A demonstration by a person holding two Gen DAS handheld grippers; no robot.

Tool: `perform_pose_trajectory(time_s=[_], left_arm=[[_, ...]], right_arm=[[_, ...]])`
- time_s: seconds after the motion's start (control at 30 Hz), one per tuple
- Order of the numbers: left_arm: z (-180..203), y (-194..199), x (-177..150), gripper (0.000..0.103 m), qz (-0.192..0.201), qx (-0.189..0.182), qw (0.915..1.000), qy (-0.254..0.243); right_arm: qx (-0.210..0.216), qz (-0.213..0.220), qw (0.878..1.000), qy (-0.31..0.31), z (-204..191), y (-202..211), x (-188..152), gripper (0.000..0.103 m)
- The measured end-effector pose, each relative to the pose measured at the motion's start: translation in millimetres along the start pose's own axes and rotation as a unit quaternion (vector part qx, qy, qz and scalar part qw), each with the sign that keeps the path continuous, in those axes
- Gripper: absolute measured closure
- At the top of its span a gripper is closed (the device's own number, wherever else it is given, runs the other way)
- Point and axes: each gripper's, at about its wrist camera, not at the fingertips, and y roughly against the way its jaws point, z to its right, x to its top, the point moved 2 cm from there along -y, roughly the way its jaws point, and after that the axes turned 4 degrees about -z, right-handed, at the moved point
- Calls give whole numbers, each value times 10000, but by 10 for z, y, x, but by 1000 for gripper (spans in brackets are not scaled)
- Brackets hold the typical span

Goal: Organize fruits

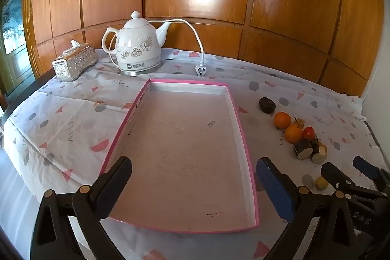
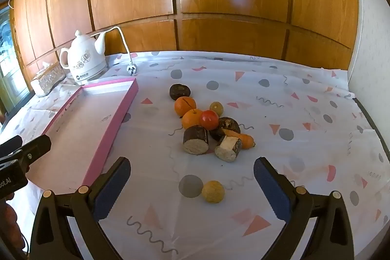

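A shallow pink-rimmed box (image 1: 240,128) lies empty on the patterned cloth; it also shows at the left of the right wrist view (image 2: 121,111). Right of it sits a cluster of fruits: two oranges (image 2: 185,106) (image 2: 193,118), a red fruit (image 2: 209,119), two dark round fruits (image 2: 180,91) (image 2: 228,127), a small yellowish fruit (image 2: 216,108), a carrot (image 2: 243,138) and two cut brown stalk pieces (image 2: 196,139) (image 2: 228,148). A yellow round fruit (image 2: 212,191) lies apart, nearest my right gripper (image 2: 192,177), which is open and empty. My left gripper (image 1: 193,177) is open over the box's near end.
A white floral electric kettle (image 1: 137,48) with its cord and plug (image 1: 201,70) stands at the back left, beside a silver tissue box (image 1: 74,62). Wooden wall panels rise behind the table. The table's right edge meets a white wall (image 2: 365,65).
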Motion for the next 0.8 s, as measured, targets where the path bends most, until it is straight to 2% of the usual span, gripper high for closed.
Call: perform_pose_trajectory(time_s=[0.27,0.3,0.4,0.8], left_arm=[[17,10,-3,0,-7,-27,10000,9],[24,13,-4,0,-6,-32,10000,10],[31,7,2,0,-6,-26,10000,1],[99,-32,-14,0,-68,-125,9998,-111]], right_arm=[[31,62,10000,-13,9,6,8,1],[109,235,9996,-87,4,2,0,1],[3,60,10000,20,19,-3,-9,1],[-240,-95,9995,175,118,-7,36,1]])
